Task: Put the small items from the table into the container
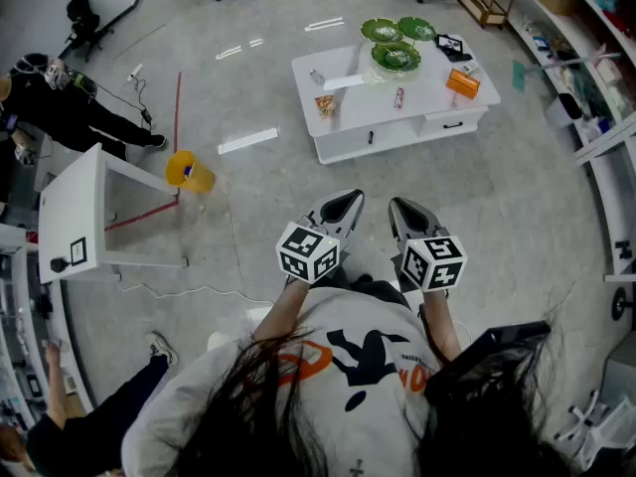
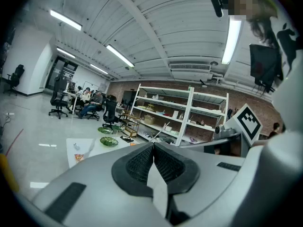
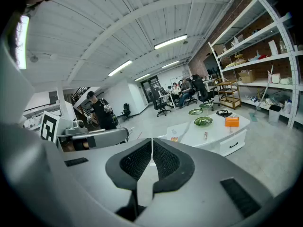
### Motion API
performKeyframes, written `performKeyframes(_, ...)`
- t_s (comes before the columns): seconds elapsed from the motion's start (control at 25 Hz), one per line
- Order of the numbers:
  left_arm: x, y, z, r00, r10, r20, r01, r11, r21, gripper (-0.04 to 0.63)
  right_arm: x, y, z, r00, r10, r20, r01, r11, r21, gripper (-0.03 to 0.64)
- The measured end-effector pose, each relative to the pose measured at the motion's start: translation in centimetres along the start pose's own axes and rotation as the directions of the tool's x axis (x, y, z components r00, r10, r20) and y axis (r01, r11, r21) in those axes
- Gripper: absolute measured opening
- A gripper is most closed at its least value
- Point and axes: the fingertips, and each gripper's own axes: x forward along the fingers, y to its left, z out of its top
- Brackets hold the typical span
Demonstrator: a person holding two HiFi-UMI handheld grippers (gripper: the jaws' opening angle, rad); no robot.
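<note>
While it hangs low-centre, left gripper [image 1: 350,200]: jaws together, empty.
Right gripper [image 1: 397,206]: jaws together, empty.
Small items [image 1: 399,97]: on white table [image 1: 363,105], upper centre, well apart.
Risk: jaws arriving closed could knock items off.

Open floor [image 1: 288,182] stretched from the left tool [image 1: 350,201] and right tool [image 1: 397,207] to the white bench [image 1: 363,107]. Green plates [image 1: 397,56] crowded its far edge. A yellow bucket [image 1: 189,172] and side table [image 1: 75,212] stood left, shelving [image 1: 596,97] right, both well clear of that path.
</note>
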Motion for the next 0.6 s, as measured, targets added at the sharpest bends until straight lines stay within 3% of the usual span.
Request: performKeyframes(0.6,0.05,-0.28,0.07,1.000,-0.015,-0.010,0.015,1.000,0.007,0.011,0.09,-0.11,-0.83,1.000,-0.014,-0.005,0.014,1.000,-0.005,0.023)
